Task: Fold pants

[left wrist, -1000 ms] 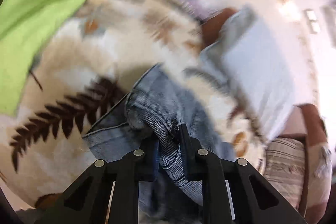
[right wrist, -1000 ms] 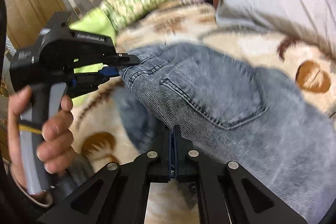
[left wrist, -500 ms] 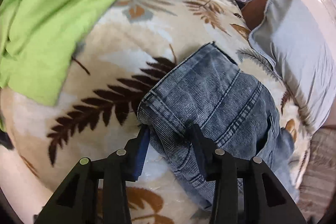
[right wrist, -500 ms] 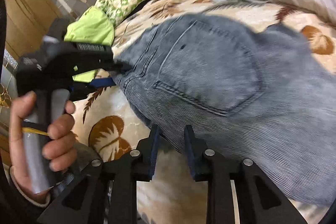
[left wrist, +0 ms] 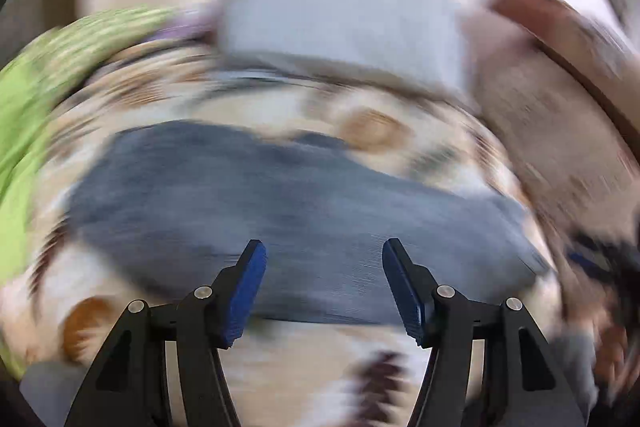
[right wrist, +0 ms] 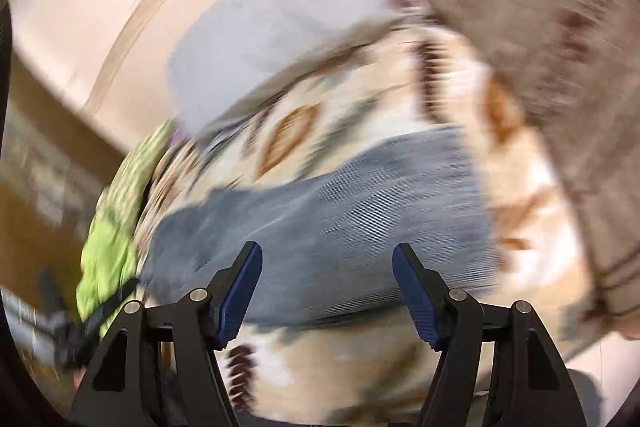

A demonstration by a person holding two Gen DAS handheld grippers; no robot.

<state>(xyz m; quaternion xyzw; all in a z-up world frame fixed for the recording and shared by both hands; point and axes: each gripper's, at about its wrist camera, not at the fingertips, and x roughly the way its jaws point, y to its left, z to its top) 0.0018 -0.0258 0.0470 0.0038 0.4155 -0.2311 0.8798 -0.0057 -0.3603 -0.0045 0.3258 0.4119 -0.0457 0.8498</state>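
- Under my cameras is a bed with a cream blanket (left wrist: 304, 367) printed with brown and orange leaves; both views are badly smeared.
- The blue jeans (left wrist: 304, 211) lie flat on the blanket, spread across its middle.
- A pale grey pillow (left wrist: 340, 27) rests at the far side, past the jeans.
- A bright green cloth (right wrist: 106, 255) lies bunched at the left edge, apart from the jeans in my left view.
- A beige striped cover (right wrist: 540, 39) sits on the right side.

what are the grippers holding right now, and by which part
Nothing. The left gripper and right gripper have just been opening, with no cloth between their pads. The jeans lie free on the blanket.
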